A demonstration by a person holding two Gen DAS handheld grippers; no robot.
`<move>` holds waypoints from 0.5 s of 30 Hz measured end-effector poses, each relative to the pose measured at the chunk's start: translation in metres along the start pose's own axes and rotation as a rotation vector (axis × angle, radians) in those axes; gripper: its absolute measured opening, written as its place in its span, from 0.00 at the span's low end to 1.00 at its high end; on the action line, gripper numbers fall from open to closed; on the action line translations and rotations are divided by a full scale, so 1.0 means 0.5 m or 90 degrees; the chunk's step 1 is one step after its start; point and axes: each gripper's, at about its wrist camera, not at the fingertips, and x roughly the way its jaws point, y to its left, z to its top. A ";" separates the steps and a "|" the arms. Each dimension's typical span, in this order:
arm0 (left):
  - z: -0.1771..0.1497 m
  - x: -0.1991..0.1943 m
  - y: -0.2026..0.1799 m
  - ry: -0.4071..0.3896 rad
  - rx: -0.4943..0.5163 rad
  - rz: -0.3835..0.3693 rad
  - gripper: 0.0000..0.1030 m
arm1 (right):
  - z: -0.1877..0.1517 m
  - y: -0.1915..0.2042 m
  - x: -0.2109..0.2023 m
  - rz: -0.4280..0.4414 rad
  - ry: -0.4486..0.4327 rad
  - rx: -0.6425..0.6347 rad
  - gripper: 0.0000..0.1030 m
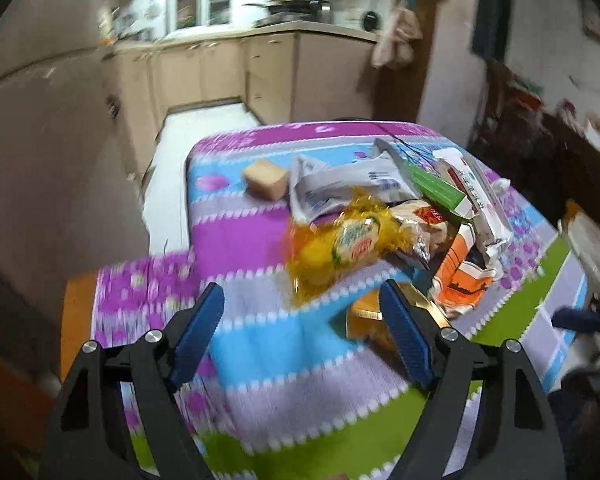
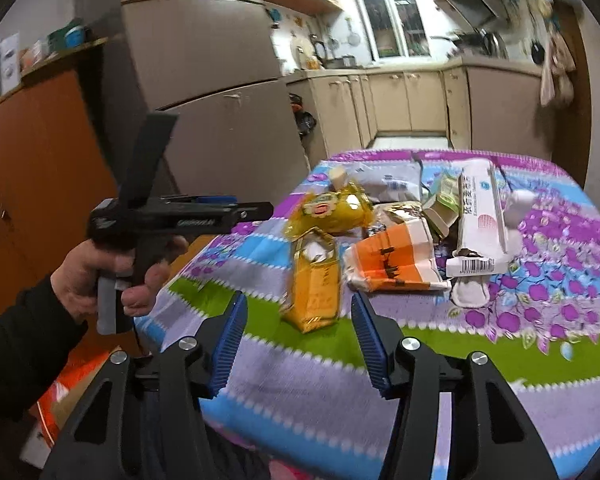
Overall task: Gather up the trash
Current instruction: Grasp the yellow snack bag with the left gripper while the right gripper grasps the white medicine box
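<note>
Trash lies in a heap on the flowered tablecloth [image 1: 284, 364] [image 2: 300, 384]: a yellow wrapper [image 1: 340, 248] [image 2: 332, 206], a gold-orange bag [image 1: 366, 320] [image 2: 314, 292], an orange-and-white packet [image 1: 464, 272] [image 2: 396, 260], a long white box [image 1: 476, 196] [image 2: 480, 220], a green box [image 1: 436, 188] [image 2: 446, 196], a white plastic bag [image 1: 340, 188] and a tan block [image 1: 266, 178]. My left gripper [image 1: 300, 292] [image 2: 256, 212] hovers open just short of the yellow wrapper. My right gripper [image 2: 300, 300] is open, with the gold-orange bag lying just beyond its fingertips, untouched.
A person's hand [image 2: 100, 276] in a dark sleeve holds the left gripper beyond the table's left edge. A fridge [image 2: 204, 80] and a wooden cabinet [image 2: 40, 184] stand left, kitchen cupboards [image 1: 220, 72] behind. An orange bag [image 2: 60, 392] lies on the floor.
</note>
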 end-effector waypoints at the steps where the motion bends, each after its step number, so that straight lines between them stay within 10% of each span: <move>1: 0.010 0.008 -0.003 -0.004 0.014 -0.001 0.74 | 0.003 -0.008 0.008 -0.002 -0.001 0.009 0.54; 15: 0.077 0.154 -0.075 0.077 0.236 -0.118 0.78 | 0.039 -0.131 -0.016 -0.036 -0.017 0.055 0.54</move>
